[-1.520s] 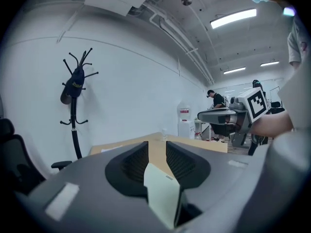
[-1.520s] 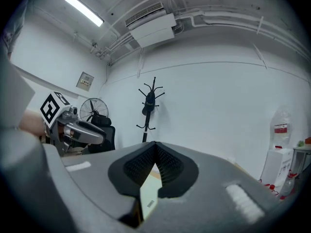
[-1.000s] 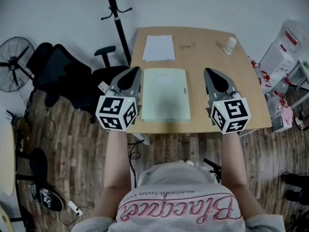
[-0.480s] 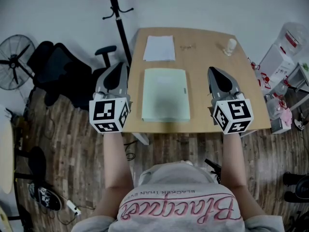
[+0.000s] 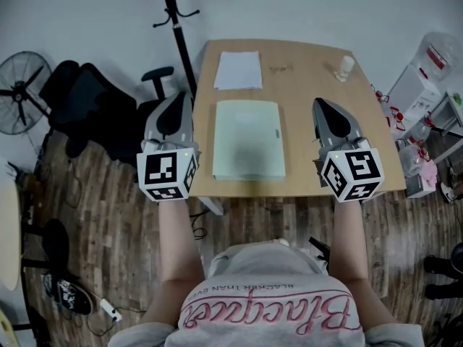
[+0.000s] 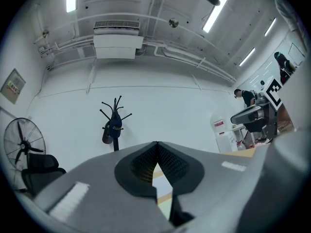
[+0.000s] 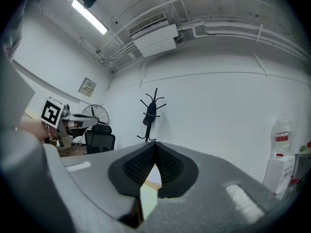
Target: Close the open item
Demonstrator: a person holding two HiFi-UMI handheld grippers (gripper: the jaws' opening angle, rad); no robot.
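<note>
Both claws shut and empty, either side of a folder that lies flat

The left claw (image 5: pixel 178 100) and right claw (image 5: pixel 323 105) each have their jaws pressed together with nothing between them, and they are held level, pointing away from the person, clear of the pale green folder (image 5: pixel 248 139). The folder sits between them at the near middle of the surface (image 5: pixel 311 85), its cover down flat with a clasp at the right edge, so the closing looks done and the hands seem parked in a rest pose. The left claw hangs just off the surface's left edge, the right over its right part. Farther off lie a white sheet (image 5: pixel 238 70) and a small bottle (image 5: pixel 344 67). Around stand an office chair (image 5: pixel 94 110), a fan (image 5: pixel 22 92) and a coat stand (image 5: pixel 170 13) on plank floor (image 5: pixel 108 230)
</note>
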